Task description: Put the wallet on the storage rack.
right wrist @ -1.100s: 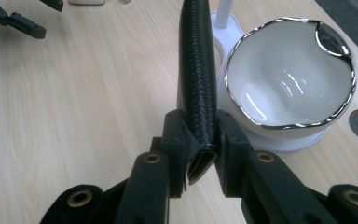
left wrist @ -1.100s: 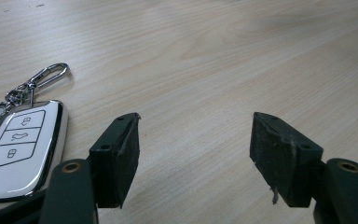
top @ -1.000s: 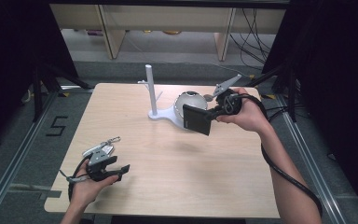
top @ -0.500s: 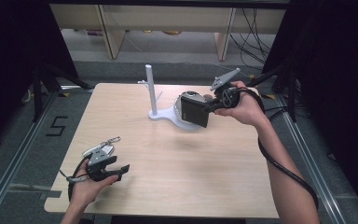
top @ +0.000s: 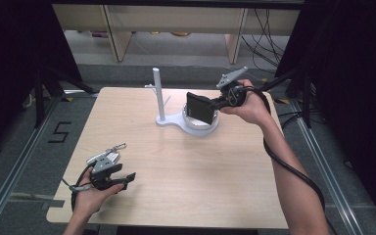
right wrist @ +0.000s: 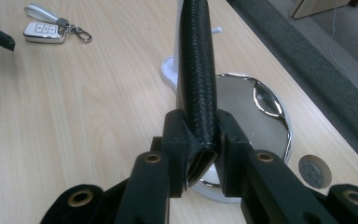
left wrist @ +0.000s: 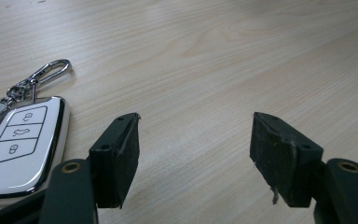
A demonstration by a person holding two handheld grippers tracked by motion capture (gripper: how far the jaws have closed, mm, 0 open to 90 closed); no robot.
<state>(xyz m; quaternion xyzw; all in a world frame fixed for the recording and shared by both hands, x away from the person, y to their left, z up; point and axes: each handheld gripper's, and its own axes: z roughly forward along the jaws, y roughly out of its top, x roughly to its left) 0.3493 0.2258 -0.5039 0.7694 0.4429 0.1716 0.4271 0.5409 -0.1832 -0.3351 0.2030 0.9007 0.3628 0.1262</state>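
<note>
1. Over the round tray [top: 200,128] at the bench's [top: 186,186] far side, my right gripper [top: 214,104] pinches the black wallet [top: 199,108] tight, held clear above it.
2. Beside the car key [left wrist: 18,140], my left gripper [top: 120,178] rests near me, fingers [left wrist: 116,158] spread, nothing between them.
3. Wallet lifted; setting it down looks left, key untouched.

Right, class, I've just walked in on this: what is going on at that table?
A person works at a wooden table with tongs in each hand. The right tongs are clamped on a black woven wallet, held above the shiny round tray of a white stand. The left tongs rest open near the table's front edge, beside a white car key fob they do not hold.
</note>
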